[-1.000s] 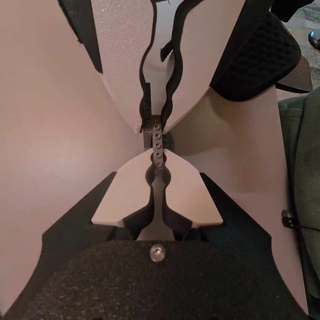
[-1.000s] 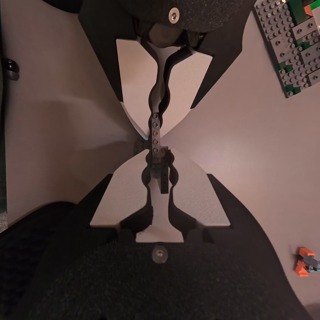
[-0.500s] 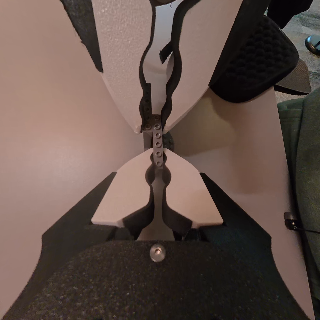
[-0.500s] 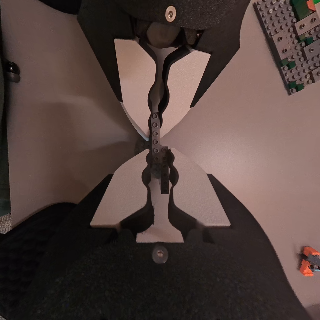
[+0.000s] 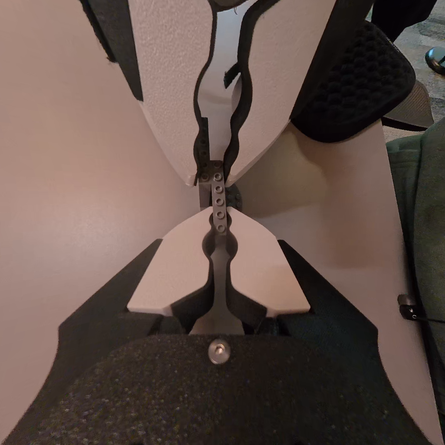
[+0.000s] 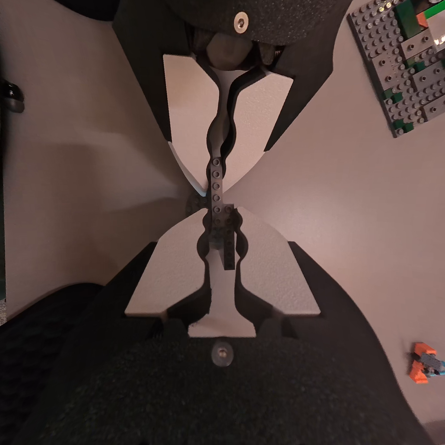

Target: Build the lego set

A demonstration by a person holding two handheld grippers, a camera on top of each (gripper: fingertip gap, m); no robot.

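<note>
My left gripper (image 5: pixel 219 212) is shut on a narrow light grey lego plate (image 5: pixel 219 204). Its far end lies on a dark grey two-stud-wide plate (image 5: pixel 207 172), which my right gripper (image 5: pixel 211 180) holds from the opposite side. In the right wrist view my right gripper (image 6: pixel 221 210) is shut on the dark grey plate (image 6: pixel 228 240). There the light grey plate (image 6: pixel 216 183) runs away into my left gripper (image 6: pixel 215 192). The two grippers meet tip to tip just above the table. A dark round studded piece (image 5: pixel 234 196) sits under the plates, partly hidden; it also shows in the right wrist view (image 6: pixel 195 203).
A grey baseplate (image 6: pixel 375 72) with green and grey bricks lies at the far right of the pale table. A small orange and blue lego piece (image 6: pixel 426 363) lies at the near right. A black mesh chair (image 5: pixel 349 72) and green fabric (image 5: pixel 421 216) stand beyond the table edge. The tips of both grippers are at nearly the same place. From either gripper's tips it is about 20 cm to the grey baseplate (image 6: pixel 375 72).
Nothing has visibly changed apart from a slight wobble of the views. Both grippers stay shut on the plates, tip to tip.
</note>
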